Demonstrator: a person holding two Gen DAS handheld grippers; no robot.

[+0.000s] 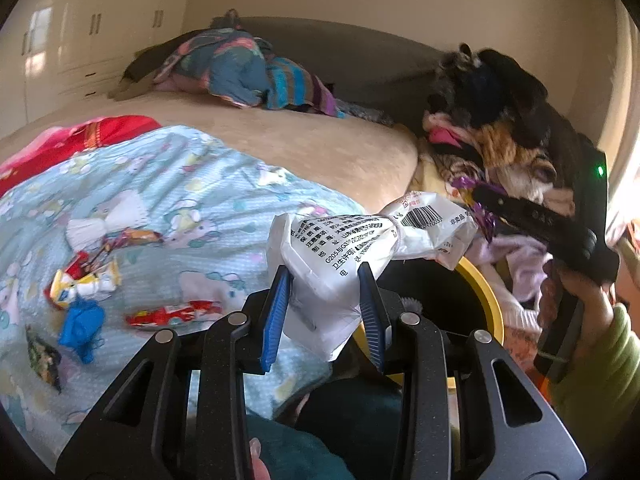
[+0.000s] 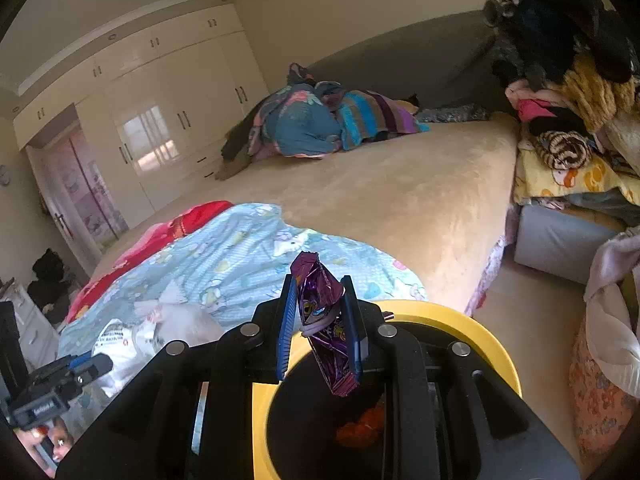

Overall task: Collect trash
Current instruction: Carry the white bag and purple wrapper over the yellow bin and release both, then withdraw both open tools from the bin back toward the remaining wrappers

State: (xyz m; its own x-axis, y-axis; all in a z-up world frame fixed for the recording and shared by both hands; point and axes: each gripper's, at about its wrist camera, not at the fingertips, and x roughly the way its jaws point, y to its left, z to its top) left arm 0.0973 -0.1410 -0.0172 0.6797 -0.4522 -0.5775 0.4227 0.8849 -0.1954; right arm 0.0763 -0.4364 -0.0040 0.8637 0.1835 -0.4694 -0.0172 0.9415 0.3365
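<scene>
My left gripper (image 1: 325, 276) is shut on a crumpled white plastic wrapper (image 1: 352, 248) with black print and a barcode, held at the bed's edge beside the yellow-rimmed black bin (image 1: 486, 292). My right gripper (image 2: 319, 286) is shut on a purple foil wrapper (image 2: 326, 320), held directly above the bin (image 2: 460, 320), which holds something orange-red (image 2: 360, 428). More trash lies on the light blue blanket (image 1: 200, 184): red wrappers (image 1: 172, 314), a red-yellow-white pack (image 1: 82, 280), a blue crumpled piece (image 1: 82, 326), a dark packet (image 1: 44, 356).
The beige bed (image 2: 400, 192) carries a bundle of colourful bedding (image 2: 320, 120) at the far end. A tall pile of clothes (image 2: 568, 80) stands to the right. A grey box (image 2: 560, 240) and a patterned bag (image 2: 600, 392) sit beside the bin. White wardrobes (image 2: 160, 120) line the far wall.
</scene>
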